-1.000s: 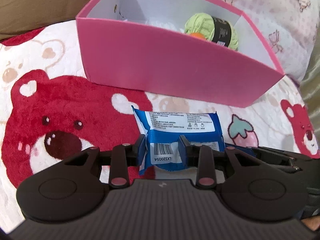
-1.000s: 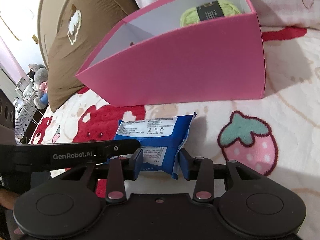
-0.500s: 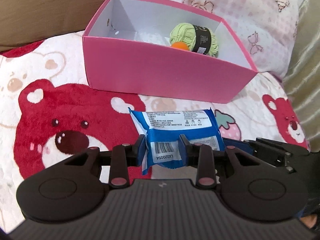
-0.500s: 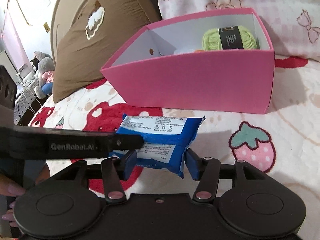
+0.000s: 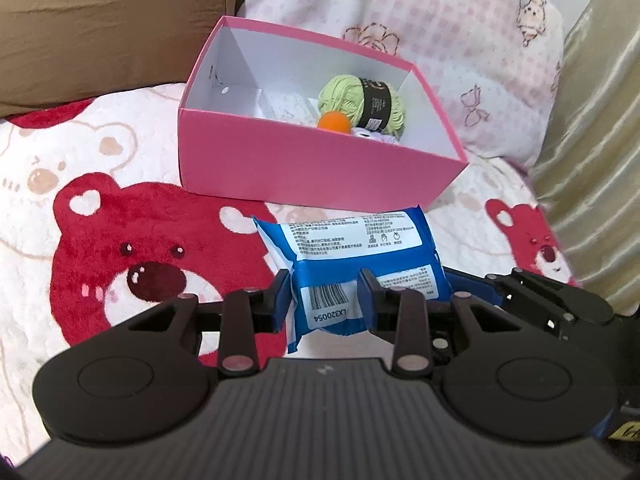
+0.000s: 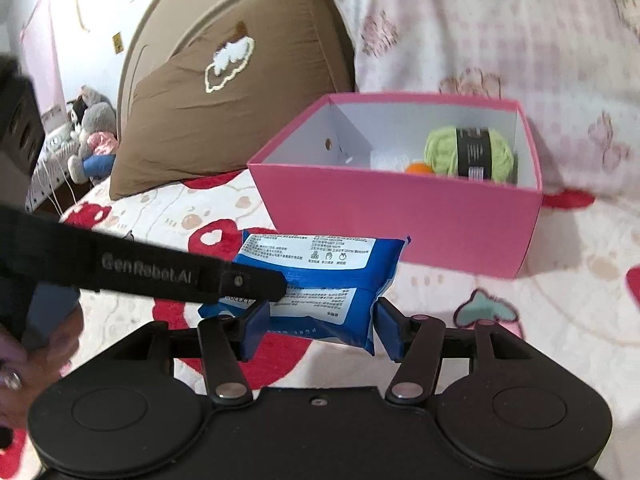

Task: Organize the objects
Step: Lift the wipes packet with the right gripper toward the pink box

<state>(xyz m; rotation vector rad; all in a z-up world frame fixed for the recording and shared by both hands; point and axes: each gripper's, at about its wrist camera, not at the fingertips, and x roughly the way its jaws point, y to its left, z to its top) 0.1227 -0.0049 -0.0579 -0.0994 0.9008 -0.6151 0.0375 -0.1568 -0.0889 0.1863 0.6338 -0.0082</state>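
Step in hand: looks to me like the blue wet-wipes pack (image 5: 352,264) is mid-carry toward the pink box (image 5: 304,168), held up over the bear-print bed blanket (image 5: 120,240) just in front of the box's near wall.
Left claw (image 5: 324,296): squeezed nearly shut on the barcode end of the pack, the plastic bunches between the pads, so this one is doing the carrying.
Right claw (image 6: 320,328): its jaws have just been opening. The pack's other end sits between the blue pads (image 6: 386,330), but there's a sliver of gap on the right side, so I'd say it has let go or is about to.
Where the pack is: off the blanket, label side up, not in the box yet.
Box contents: a green yarn skein (image 5: 362,102) with a black band, an orange ball (image 5: 334,122) against it, something white and something pale lilac I can't identify.
Next move, my guess: lift the pack over the near wall and drop it in the empty left half of the box, with the right claw clear first so it doesn't drag.
Hard to see: the box floor behind the near wall is hidden, the pack's print is too small to read, the right view is blurry, and only part of a hand (image 6: 24,360) shows at its left edge.
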